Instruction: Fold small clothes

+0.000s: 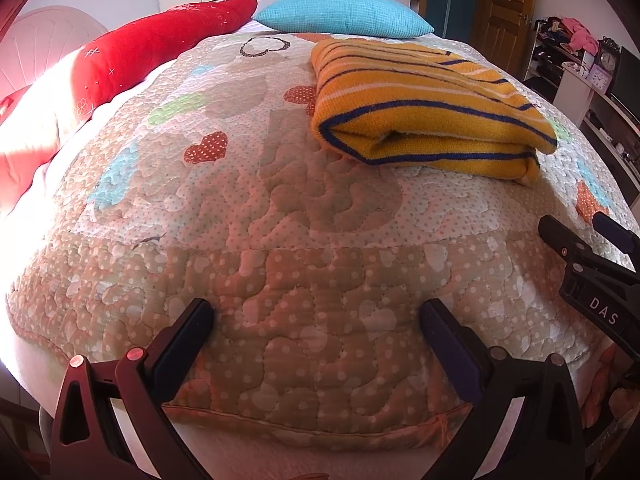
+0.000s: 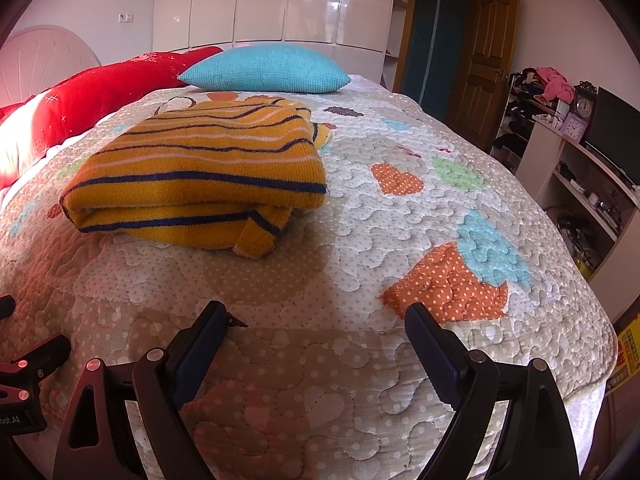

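Observation:
A mustard-yellow knitted sweater with blue and white stripes lies folded into a thick rectangle on the quilted bedspread. In the right wrist view the same sweater sits left of centre, one cuff poking out at its near edge. My left gripper hovers open over the bedspread's near border, well short of the sweater, nothing between its fingers. My right gripper is open too, empty, and also short of the sweater. The right gripper's body shows at the right edge of the left wrist view.
A long red cushion and a turquoise pillow lie at the head of the bed. To the right stand a shelf unit with clocks and a dark screen, and a wooden door behind. The bed edge is just below my fingers.

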### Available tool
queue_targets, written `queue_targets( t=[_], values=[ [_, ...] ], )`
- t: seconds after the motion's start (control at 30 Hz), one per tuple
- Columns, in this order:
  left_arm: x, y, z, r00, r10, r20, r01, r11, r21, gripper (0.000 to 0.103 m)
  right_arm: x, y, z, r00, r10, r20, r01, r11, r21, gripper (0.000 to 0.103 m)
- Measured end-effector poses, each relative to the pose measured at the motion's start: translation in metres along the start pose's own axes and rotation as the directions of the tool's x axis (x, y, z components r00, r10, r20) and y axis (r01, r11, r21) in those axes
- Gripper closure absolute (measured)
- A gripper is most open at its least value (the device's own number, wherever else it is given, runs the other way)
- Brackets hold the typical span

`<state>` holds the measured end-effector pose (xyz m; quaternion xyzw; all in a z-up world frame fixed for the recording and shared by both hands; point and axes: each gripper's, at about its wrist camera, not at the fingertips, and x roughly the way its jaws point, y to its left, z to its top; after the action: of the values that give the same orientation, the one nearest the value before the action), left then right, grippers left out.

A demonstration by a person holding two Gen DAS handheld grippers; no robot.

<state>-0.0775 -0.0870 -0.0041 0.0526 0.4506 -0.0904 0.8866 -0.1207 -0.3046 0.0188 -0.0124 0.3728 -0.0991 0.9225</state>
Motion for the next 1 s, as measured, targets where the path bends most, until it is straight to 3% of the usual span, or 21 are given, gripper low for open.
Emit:
queue_targets(
  t=[0.73, 1.0],
  values=[
    [-0.007, 0.003, 0.007, 1.000, -0.013, -0.007, 0.013, 1.000, -0.012, 0.000, -0.009, 0.000, 0.003, 0.999, -0.007, 0.051, 0.007, 1.000, -0.005, 0.009],
    [-0.024, -0.007, 0.011, 0.999, -0.032, 0.042, 0.031, 0.999, 0.030, 0.000, -0.015, -0.004, 0.005, 0.997, -0.008, 0.075, 0.006, 1.000, 0.017, 0.009]
  ],
)
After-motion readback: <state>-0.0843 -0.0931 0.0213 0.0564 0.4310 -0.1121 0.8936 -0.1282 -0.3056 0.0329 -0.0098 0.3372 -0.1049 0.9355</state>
